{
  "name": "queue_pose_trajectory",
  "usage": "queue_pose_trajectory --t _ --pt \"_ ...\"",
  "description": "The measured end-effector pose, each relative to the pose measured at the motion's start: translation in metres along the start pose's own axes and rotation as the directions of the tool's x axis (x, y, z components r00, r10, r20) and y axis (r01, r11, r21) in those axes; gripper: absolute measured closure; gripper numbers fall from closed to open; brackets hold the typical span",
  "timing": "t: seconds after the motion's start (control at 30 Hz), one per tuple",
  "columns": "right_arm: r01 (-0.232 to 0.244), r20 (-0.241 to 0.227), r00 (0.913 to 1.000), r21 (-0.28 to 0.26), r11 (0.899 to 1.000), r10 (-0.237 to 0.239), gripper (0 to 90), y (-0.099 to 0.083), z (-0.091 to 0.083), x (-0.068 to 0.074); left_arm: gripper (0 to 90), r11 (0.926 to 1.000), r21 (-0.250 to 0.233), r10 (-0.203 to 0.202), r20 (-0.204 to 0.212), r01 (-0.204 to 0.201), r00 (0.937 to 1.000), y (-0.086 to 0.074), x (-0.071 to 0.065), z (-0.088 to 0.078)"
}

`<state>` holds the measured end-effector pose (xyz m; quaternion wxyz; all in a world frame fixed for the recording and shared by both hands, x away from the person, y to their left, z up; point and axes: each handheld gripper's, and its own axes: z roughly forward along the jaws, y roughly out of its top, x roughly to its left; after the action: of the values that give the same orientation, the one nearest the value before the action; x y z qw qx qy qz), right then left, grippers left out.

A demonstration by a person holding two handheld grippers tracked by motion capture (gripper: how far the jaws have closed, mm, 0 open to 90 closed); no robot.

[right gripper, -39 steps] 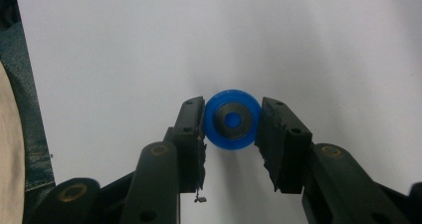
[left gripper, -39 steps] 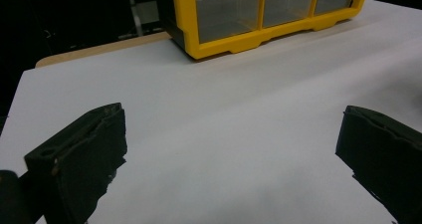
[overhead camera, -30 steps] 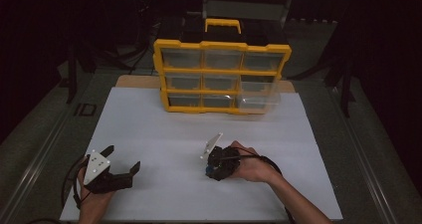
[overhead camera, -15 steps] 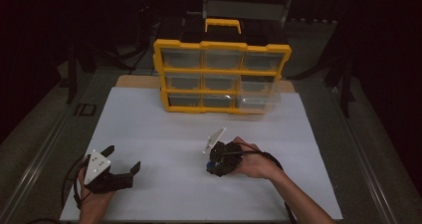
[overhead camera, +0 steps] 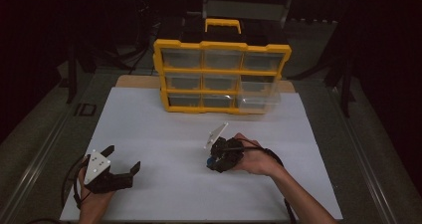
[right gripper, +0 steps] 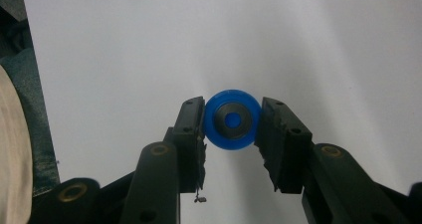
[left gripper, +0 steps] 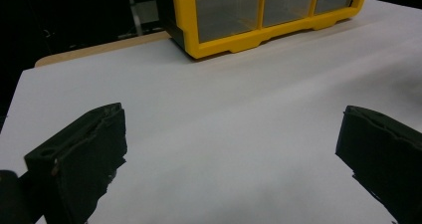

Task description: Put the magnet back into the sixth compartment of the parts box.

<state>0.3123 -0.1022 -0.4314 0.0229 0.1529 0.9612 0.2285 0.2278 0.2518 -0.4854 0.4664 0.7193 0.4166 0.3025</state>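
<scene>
A small blue round wheel (right gripper: 233, 120) with a dark hub sits clamped between the jaws of my right gripper (right gripper: 232, 122), just above the white sheet. From above, that right gripper (overhead camera: 215, 160) points down and left near the middle of the table, a speck of the blue wheel (overhead camera: 211, 161) at its tip. My left gripper (overhead camera: 122, 165) rests at the front left with its jaws spread wide and nothing between them. In the left gripper view the two black fingers (left gripper: 84, 152) stand far apart over bare white sheet.
A yellow organiser (overhead camera: 221, 77) with clear drawers stands at the back centre; its lower right drawer (overhead camera: 258, 100) is pulled out. A white sheet (overhead camera: 164, 134) covers the table. The organiser (left gripper: 259, 15) lies ahead of the left gripper.
The right hand and its gripper have slid a little toward the front of the table. The left gripper has stayed put.
</scene>
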Motion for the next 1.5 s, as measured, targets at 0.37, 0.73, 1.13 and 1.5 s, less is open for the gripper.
queue_pose_trajectory --t 0.37,0.73,1.13,1.5 --pt "-0.006 0.003 1.0000 -0.013 1.000 0.006 63.0 0.004 -0.007 -0.004 0.1 1.0000 -0.002 -0.001 -0.001 0.001 1.0000 0.000 0.000 0.000" --pt "-0.020 0.004 0.9998 -0.029 0.999 0.020 63.0 0.007 -0.015 -0.010 0.1 1.0000 -0.003 -0.001 -0.001 0.001 1.0000 0.000 0.000 0.000" --pt "-0.039 0.010 0.9992 -0.041 0.998 0.040 63.0 0.009 -0.022 -0.017 0.1 1.0000 -0.002 0.000 -0.002 0.000 1.0000 0.000 0.000 -0.001" --pt "-0.063 0.020 0.9977 -0.047 0.997 0.064 63.0 0.013 -0.031 -0.024 0.0 1.0000 -0.003 -0.001 -0.002 0.001 1.0000 0.000 0.000 -0.001"
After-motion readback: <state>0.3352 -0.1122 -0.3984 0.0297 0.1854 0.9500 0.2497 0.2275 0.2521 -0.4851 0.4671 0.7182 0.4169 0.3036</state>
